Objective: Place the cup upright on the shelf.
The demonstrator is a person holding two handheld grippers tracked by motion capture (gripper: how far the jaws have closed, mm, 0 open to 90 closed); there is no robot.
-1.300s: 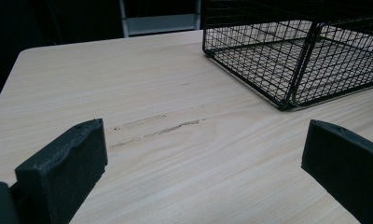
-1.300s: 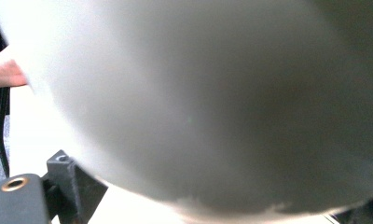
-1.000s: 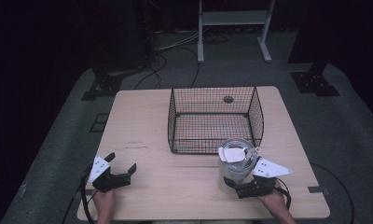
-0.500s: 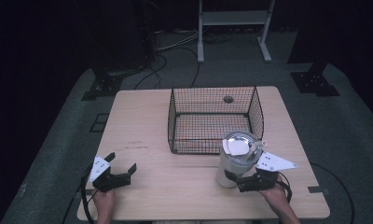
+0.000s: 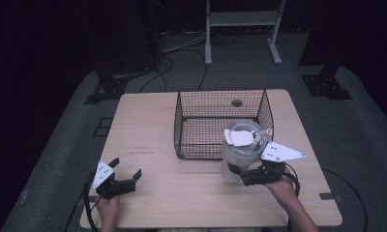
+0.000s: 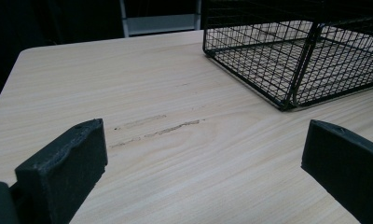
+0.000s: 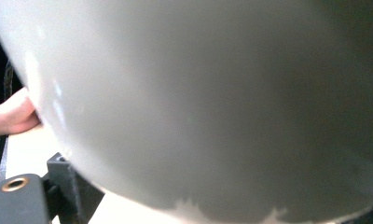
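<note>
lifted since a second ago, the upright grey container [image 5: 241, 151] hangs clamped in the right claw [image 5: 240, 174], basket [image 5: 191, 128] just above it in frame; left claw [image 5: 125, 174] rests released.

Dim, dark surroundings; lit tabletop [image 5: 182, 193]; right gripper view blurred.
</note>
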